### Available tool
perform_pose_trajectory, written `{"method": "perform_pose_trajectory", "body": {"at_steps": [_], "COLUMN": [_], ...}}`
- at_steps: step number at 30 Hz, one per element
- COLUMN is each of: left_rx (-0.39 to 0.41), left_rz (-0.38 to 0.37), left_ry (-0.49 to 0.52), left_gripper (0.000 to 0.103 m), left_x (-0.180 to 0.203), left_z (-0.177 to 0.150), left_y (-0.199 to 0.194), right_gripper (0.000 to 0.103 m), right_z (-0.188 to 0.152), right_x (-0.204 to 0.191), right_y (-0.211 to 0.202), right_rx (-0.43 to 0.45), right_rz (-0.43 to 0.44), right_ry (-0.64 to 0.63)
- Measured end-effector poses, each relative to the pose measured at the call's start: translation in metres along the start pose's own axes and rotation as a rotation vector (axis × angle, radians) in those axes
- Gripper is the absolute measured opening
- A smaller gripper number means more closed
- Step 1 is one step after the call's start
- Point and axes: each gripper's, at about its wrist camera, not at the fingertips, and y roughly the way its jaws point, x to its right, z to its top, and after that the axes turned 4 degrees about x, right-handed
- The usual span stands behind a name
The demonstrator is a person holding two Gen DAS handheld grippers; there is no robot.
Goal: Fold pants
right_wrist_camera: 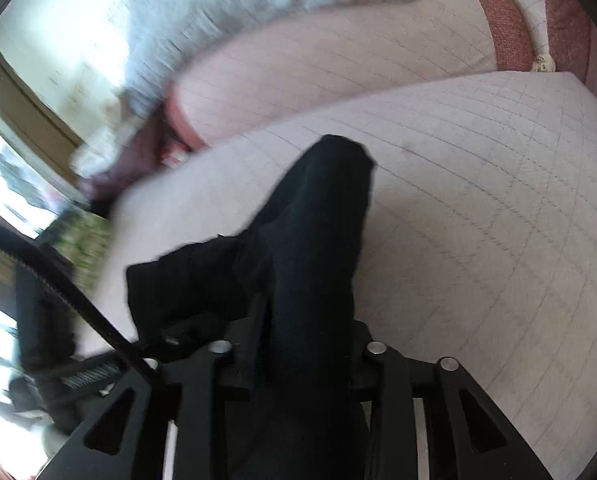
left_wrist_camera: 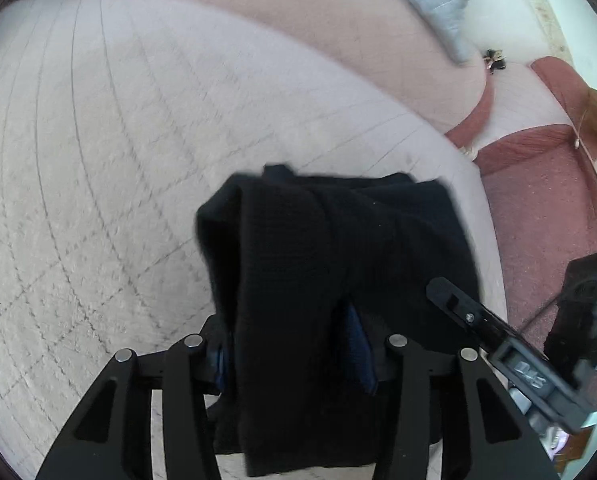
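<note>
Left wrist view: the left claw [left_wrist_camera: 298, 344] is clamped on the black pants [left_wrist_camera: 330, 260], which bunch up and drape over its fingers above a quilted pale cushion [left_wrist_camera: 118, 140]; the right claw pokes in at the lower right. Right wrist view: the right claw [right_wrist_camera: 298, 352] pinches the same pants [right_wrist_camera: 310, 240], fabric hanging over the cushion [right_wrist_camera: 478, 200], with a grey blanket [right_wrist_camera: 238, 4] behind, pretty blurry.

pants [left_wrist_camera: 338, 240]: black | quilted cover [left_wrist_camera: 118, 140]: pale grey, diamond-stitched | sofa trim [left_wrist_camera: 538, 200]: dusty red
</note>
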Motion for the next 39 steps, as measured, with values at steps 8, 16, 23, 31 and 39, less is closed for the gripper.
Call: {"method": "perform_pose_trajectory", "body": {"at_steps": [8,16,23,31,39], "left_rx": [0.058,0.108,0.066,0.419,0.779], "left_rz": [-0.060,-0.084,-0.006,0.104,0.458], "left_ry": [0.036,0.034,0.011,0.306,0.302], "left_gripper": [0.049,0.064,0.063,0.070,0.103], "left_x": [-0.017,0.003,0.006,0.052,0.046], "left_z": [-0.004,0.003,-0.012,-0.105,-0.218], "left_y": [-0.056,-0.043,-0.021,-0.147,-0.190], "right_gripper": [0.058,0.058,0.066,0.066,0.067], "right_z": [-0.024,-0.070,-0.086,-0.163,-0.223], "right_x": [0.016,0.005,0.025,0.018,0.006], "right_y": [-0.050,-0.071,-0.081,-0.169,-0.174], "right_rx": [0.139,0.129,0.144,0.327,0.296], "right_rz": [-0.089,0.074,0.032,-0.158,-0.250], "right_ry": [-0.053,0.045,0.097,0.021,-0.038]}}
